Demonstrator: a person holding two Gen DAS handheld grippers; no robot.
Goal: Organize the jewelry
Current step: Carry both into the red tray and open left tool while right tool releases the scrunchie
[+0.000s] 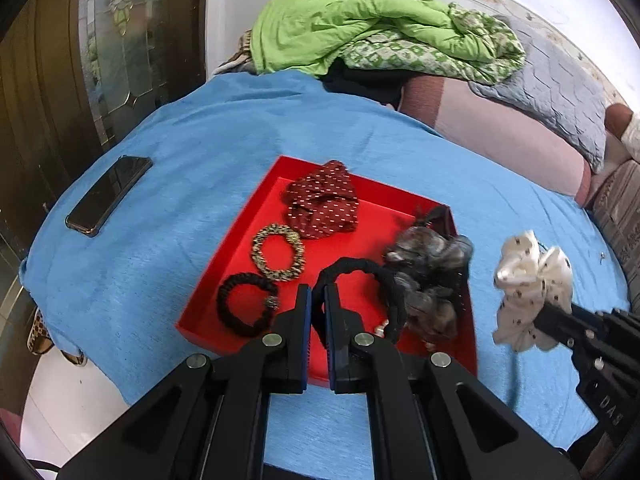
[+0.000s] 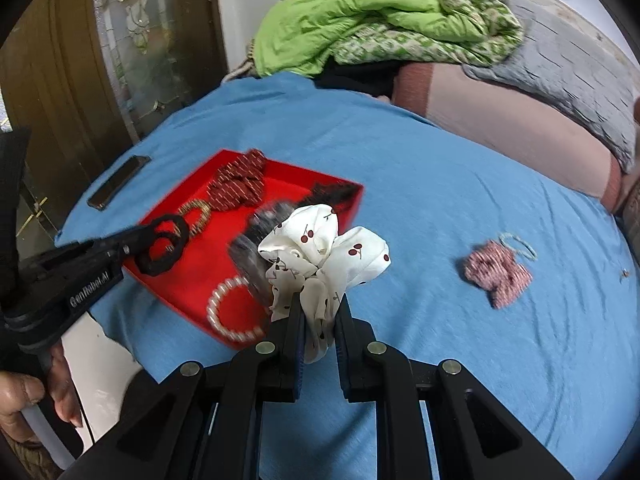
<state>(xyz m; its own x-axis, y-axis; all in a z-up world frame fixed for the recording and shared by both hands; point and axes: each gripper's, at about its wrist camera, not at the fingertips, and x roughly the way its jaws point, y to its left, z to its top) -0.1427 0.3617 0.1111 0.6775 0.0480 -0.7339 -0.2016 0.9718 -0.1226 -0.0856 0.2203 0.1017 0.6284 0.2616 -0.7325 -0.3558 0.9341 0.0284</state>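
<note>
A red tray (image 1: pixel 240 240) (image 2: pixel 188 280) lies on the blue cloth. In it are a dark red dotted scrunchie (image 1: pixel 322 200), a gold beaded band (image 1: pixel 278 252), a black band (image 1: pixel 246 310), a grey furry scrunchie (image 1: pixel 428 276) and a pearl bracelet (image 2: pixel 232 312). My left gripper (image 1: pixel 318 296) is shut on a black hair band (image 1: pixel 368 276) above the tray. My right gripper (image 2: pixel 320 312) is shut on a white cherry-print scrunchie (image 2: pixel 324 248) (image 1: pixel 532 284), held up beside the tray's right edge. A pink scrunchie (image 2: pixel 498 274) and a pale blue band (image 2: pixel 520 246) lie on the cloth to the right.
A black phone (image 1: pixel 108 194) lies on the blue cloth (image 1: pixel 200 128) left of the tray. Green bedding (image 1: pixel 360 24) is piled at the back, with a pink cushion (image 1: pixel 500 136) to the right. A wooden glass-panelled door (image 1: pixel 80 60) stands at left.
</note>
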